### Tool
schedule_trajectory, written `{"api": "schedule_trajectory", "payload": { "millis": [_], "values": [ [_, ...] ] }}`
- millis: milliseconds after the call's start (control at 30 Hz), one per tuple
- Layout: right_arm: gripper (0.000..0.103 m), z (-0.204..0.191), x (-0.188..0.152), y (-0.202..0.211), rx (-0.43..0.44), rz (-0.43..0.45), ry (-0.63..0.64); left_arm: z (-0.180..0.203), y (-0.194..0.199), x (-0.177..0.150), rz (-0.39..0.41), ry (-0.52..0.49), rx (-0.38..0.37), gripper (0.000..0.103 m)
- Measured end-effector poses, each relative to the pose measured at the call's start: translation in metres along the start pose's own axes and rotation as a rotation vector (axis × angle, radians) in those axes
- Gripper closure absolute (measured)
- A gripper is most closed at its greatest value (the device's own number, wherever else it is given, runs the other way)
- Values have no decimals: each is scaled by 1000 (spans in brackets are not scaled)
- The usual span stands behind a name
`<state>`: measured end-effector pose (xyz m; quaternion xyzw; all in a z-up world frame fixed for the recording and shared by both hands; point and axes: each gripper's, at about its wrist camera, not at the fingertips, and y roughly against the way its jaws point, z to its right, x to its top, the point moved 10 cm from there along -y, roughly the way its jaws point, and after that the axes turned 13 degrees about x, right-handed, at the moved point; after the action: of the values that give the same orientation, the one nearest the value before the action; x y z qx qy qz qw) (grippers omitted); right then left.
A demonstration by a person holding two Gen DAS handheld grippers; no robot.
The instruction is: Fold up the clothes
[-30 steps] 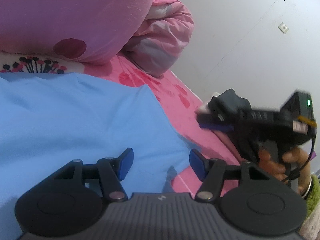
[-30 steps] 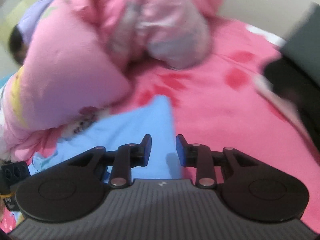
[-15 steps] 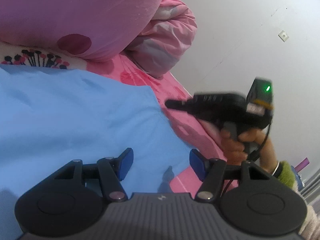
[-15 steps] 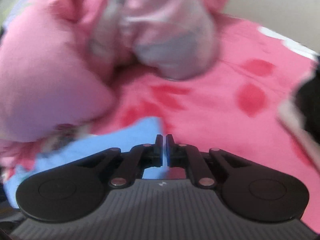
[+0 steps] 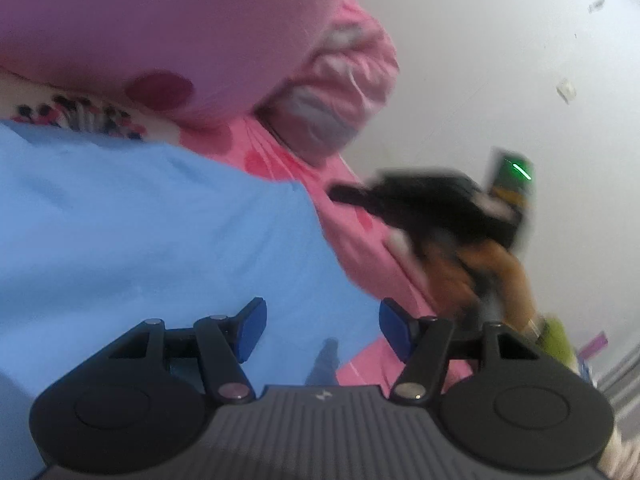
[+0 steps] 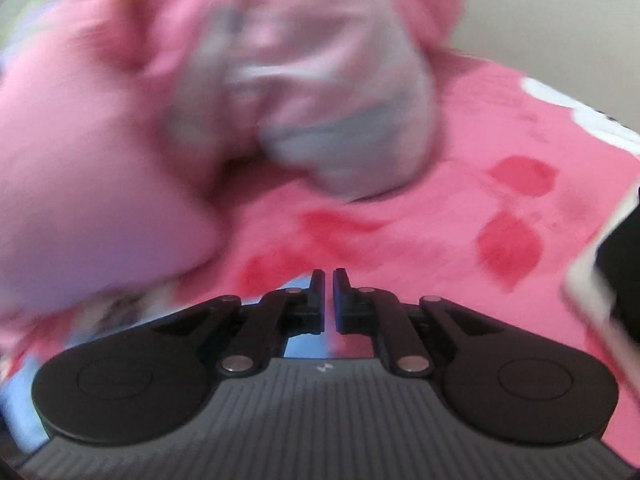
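Note:
A light blue garment (image 5: 140,232) lies spread flat on the pink bed sheet (image 5: 372,256). My left gripper (image 5: 322,328) hovers open over the garment's near right part, with nothing between its blue pads. In the left wrist view my right gripper (image 5: 340,194), held by a hand (image 5: 480,268), points at the garment's far right corner. In the right wrist view my right gripper (image 6: 328,300) is shut to a narrow slit. A bit of the blue garment (image 6: 306,346) shows under its fingers. I see no cloth pinched between them. Both views are blurred.
A big pink pillow (image 5: 160,28) and a bundled pink quilt (image 6: 320,92) lie at the head of the bed, just beyond the garment. A white wall (image 5: 500,60) runs along the bed's right side. A dark object with a pale edge (image 6: 616,272) sits at the bed's right edge.
My right gripper went from open to shut and moved forward past the blue garment's corner toward the quilt. My left gripper stayed open over the garment and shifted only slightly.

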<state>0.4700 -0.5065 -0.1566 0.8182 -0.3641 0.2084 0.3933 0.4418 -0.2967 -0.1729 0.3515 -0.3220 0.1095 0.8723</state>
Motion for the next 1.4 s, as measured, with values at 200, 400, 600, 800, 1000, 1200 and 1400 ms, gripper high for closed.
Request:
{"api": "schedule_trajectory", "payload": {
  "millis": [200, 400, 600, 800, 1000, 1200, 1400],
  "values": [
    [99, -11, -60, 13, 48, -200, -20, -33, 5, 16, 44, 189, 14, 38],
    [97, 21, -39, 51, -106, -64, -53, -33, 2, 16, 53, 174, 27, 38],
    [86, -23, -80, 50, 40, -202, -5, -28, 3, 15, 72, 120, 61, 37],
    [90, -10, -66, 97, -128, -98, -1, -2, 44, 35, 168, 23, 154, 36],
    [80, -100, -39, 100, 11, -58, 196, -14, 136, 55, 161, -17, 292, 35],
    [79, -165, -56, 23, 138, -162, 314, -118, 230, 48, 233, 48, 529, 32],
    [79, -228, -68, -46, 189, -241, 424, -204, 253, 40, 301, 274, 567, 32]
  ]
}}
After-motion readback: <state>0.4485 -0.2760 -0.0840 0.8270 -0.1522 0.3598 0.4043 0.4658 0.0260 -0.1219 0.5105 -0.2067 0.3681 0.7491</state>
